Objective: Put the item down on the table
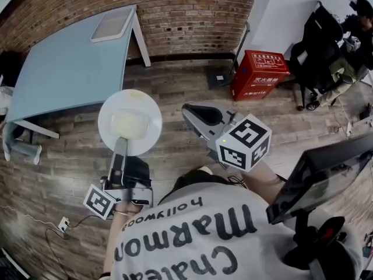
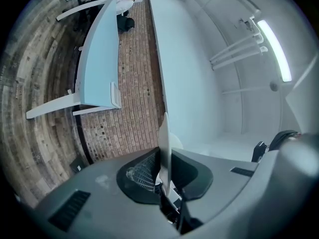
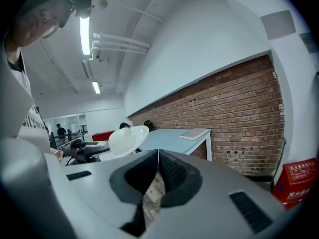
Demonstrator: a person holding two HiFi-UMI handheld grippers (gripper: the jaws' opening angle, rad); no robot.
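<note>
So the white plate point(image 1: 129, 121) is up in the air, pinched by its near rim in the left gripper point(image 1: 120, 147). The jaws are nearly together on the thin edge and the plate sticks out ahead of them. It hangs over the wood floor point(image 1: 169, 83) near the pale blue table point(image 1: 64, 69), not on it. The right gripper point(image 1: 191, 112) is just beside the plate, jaws pressed together with nothing in them. Readable stuff: the shirt point(image 1: 192, 238) says "hollywood", "Marmo" and "Chatea", upside down. The red box point(image 1: 259, 74) has white characters I can't make out.
</note>
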